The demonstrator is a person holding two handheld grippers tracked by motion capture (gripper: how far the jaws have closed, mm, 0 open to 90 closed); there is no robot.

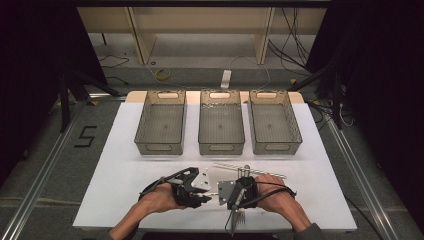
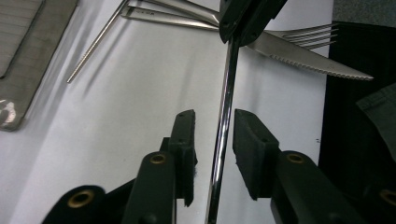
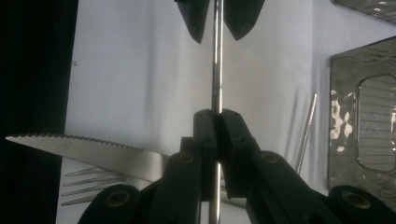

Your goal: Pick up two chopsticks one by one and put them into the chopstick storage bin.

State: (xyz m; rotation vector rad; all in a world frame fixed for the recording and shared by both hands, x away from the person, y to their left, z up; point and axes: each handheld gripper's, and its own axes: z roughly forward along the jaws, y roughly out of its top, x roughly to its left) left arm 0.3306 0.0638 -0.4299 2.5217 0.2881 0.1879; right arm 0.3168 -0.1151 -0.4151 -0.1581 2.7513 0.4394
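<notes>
My right gripper point(image 3: 217, 114) is shut on a thin shiny metal rod point(image 3: 216, 70) and holds it above the white tabletop point(image 1: 115, 165). The rod runs straight on between the jaws of my left gripper point(image 2: 214, 116). Those jaws stand open, with a narrow gap on each side of the rod point(image 2: 225, 107). In the high view the two grippers face each other, tip to tip, near the table's front edge: left gripper point(image 1: 207, 196), right gripper point(image 1: 223, 194). A serrated knife point(image 3: 84, 147) and a fork point(image 3: 88, 186) lie under the right gripper.
Three see-through grey bins stand in a row at the back: left point(image 1: 160, 148), middle point(image 1: 221, 149) and right point(image 1: 276, 148). A second thin rod point(image 2: 95, 44) and several more cutlery handles point(image 2: 173, 18) lie on the table near the right gripper. The fork's tines point(image 1: 237, 217) reach the table's front edge.
</notes>
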